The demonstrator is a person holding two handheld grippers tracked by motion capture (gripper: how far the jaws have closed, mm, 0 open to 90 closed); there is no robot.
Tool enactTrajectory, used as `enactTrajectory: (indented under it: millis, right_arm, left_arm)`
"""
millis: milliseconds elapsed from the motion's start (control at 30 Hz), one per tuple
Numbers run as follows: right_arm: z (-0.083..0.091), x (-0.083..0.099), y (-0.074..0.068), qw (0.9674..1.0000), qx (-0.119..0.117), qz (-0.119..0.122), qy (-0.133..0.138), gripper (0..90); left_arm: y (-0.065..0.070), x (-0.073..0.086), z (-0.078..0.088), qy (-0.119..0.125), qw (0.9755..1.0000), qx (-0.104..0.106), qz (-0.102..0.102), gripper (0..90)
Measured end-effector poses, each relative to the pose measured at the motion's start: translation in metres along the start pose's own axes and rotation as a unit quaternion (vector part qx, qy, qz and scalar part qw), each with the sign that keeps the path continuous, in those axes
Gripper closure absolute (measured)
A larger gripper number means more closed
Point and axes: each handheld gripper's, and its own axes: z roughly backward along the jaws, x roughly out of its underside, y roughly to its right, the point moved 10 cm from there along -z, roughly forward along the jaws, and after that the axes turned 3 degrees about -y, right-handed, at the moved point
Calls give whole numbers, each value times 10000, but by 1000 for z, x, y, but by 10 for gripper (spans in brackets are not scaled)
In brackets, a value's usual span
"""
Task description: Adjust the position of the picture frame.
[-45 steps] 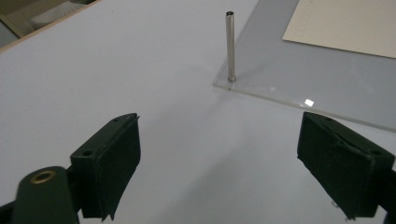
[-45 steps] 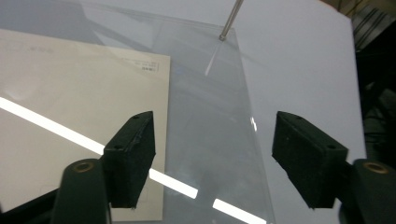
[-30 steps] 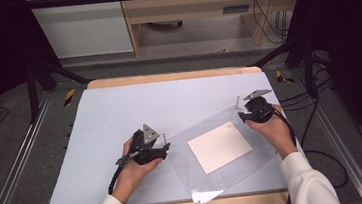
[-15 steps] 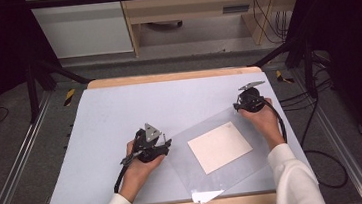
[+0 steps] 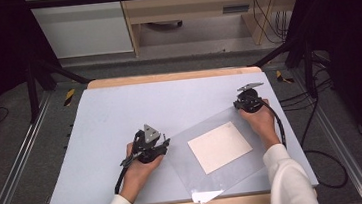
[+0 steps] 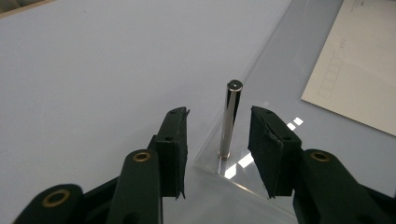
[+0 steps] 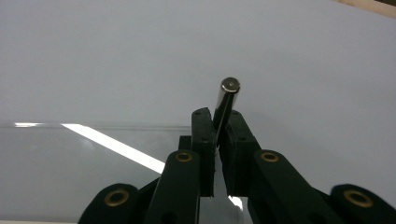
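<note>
- A clear plastic sheet (image 5: 224, 153) lies flat on the right part of the pale tabletop (image 5: 120, 113), with a cream card (image 5: 219, 147) under or inside it.
- A small metal pin stands upright at each of two corners of the sheet.
- The left gripper (image 6: 219, 140) is at the sheet's left corner; its fingers have just been closing, but they are still released, with the left pin (image 6: 229, 119) between them, not touched.
- The right gripper (image 7: 217, 140) is at the far right corner; its fingers are clenched on the right pin (image 7: 226, 100).
</note>
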Motion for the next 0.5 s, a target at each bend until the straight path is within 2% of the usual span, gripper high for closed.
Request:
enactTrajectory:
  millis: [233,500]
  right_arm:
    - [0,0,0,10000,-18,0,26,854]
    - [0,0,1,10000,-32,-10,45,851]
  left_arm:
    - [1,5,-4,-70,10000,43,-32,668]
    - [2,3,-11,22,9998,162,61,819]
